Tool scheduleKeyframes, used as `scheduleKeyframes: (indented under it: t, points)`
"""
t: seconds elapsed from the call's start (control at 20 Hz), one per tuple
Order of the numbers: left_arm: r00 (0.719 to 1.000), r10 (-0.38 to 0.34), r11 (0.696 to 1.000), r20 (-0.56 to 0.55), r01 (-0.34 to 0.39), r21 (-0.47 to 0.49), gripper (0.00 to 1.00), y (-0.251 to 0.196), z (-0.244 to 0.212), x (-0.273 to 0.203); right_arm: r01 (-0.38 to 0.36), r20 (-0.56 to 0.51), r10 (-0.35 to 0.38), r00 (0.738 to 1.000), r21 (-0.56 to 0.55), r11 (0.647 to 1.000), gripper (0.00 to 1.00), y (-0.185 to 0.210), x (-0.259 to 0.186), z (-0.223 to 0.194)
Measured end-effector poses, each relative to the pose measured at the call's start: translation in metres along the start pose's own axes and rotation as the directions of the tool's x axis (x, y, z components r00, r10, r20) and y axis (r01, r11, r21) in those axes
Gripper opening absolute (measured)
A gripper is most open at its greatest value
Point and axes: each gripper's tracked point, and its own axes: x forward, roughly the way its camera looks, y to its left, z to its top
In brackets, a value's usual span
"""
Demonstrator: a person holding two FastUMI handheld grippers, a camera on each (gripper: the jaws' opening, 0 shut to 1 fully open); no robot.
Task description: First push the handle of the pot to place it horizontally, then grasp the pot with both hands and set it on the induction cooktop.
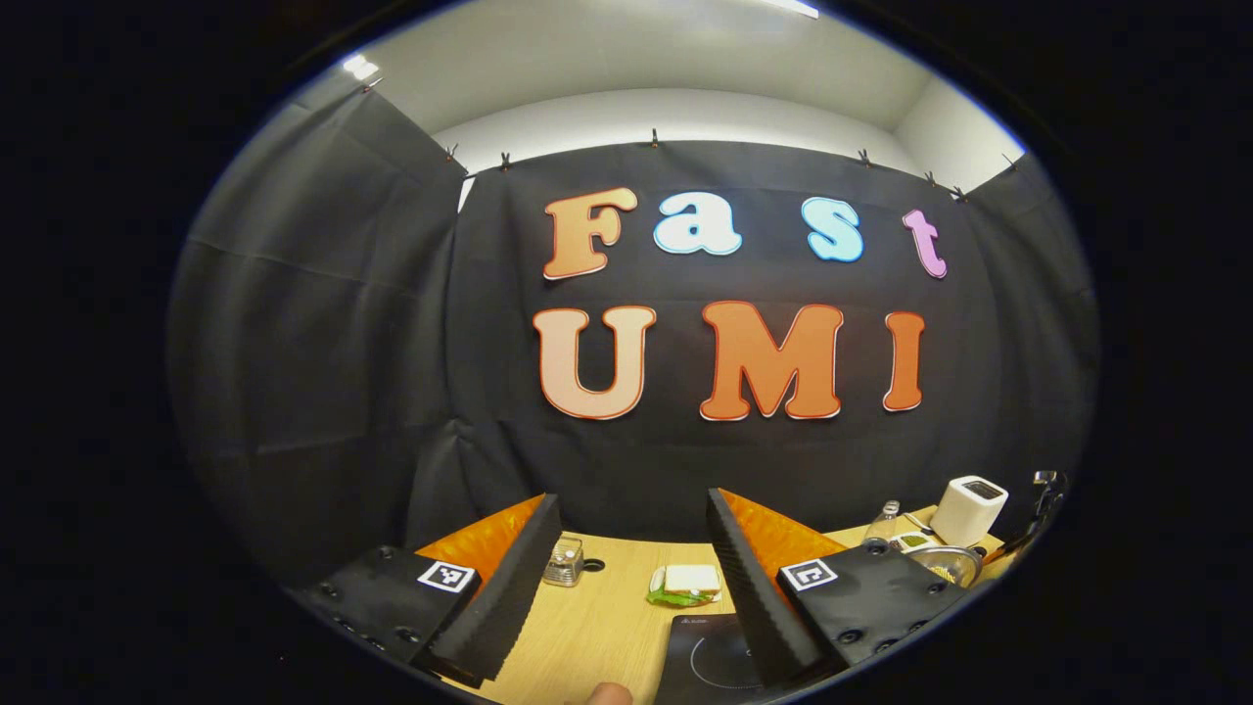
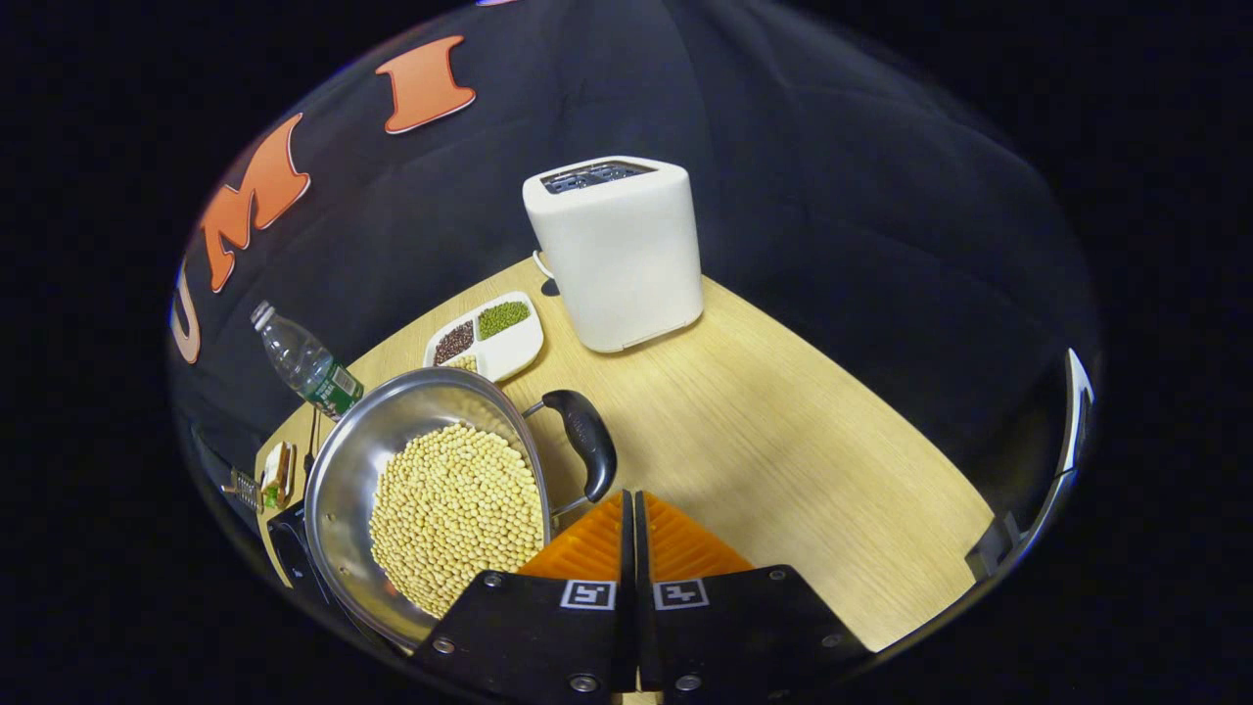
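Right now my right gripper [image 2: 633, 509] is closed on nothing beside the pot [image 2: 431, 499] handle [image 2: 585, 439]; my left gripper [image 1: 626, 578] gapes empty, with the pot's near rim cut off.

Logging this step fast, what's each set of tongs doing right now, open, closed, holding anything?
Left tongs: open, holding nothing, raised above the table.
Right tongs: closed, gripping nothing, tips right by the pot's handle.

A steel pot [image 2: 431, 490] full of pale beans sits on the table [image 2: 783, 460], black handle [image 2: 585, 441] alongside, near the dark induction cooktop [image 1: 710, 656].
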Motion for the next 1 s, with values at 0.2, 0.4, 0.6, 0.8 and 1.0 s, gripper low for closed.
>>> scheduleKeyframes:
  t: [0.2, 0.4, 0.6, 0.8, 1.0]
  points:
    - [0.999, -0.043, 0.999, 0.001, 0.043, -0.003, 0.99, -0.035, -0.021, 0.016, -0.027, 0.059, 0.028, 0.998, -0.011, 1.000, 0.00, 0.001, -0.026, 0.016]
    - [0.991, -0.128, 0.992, -0.043, 0.127, -0.028, 0.98, -0.096, -0.057, 0.028, -0.071, 0.116, 0.075, 0.990, -0.042, 0.997, 0.00, 0.011, -0.040, 0.028]
    - [0.976, -0.194, 0.981, -0.100, 0.192, -0.030, 0.99, -0.162, -0.100, 0.038, -0.084, 0.201, 0.105, 0.974, -0.111, 0.990, 0.03, 0.020, -0.049, 0.041]
    - [0.954, -0.256, 0.967, -0.157, 0.251, -0.049, 0.97, -0.224, -0.143, 0.048, -0.102, 0.258, 0.149, 0.954, -0.188, 0.977, 0.19, 0.031, -0.050, 0.050]
    - [0.928, -0.295, 0.955, -0.229, 0.288, -0.067, 0.98, -0.274, -0.190, 0.057, -0.080, 0.329, 0.181, 0.927, -0.300, 0.951, 0.60, 0.038, -0.042, 0.060]
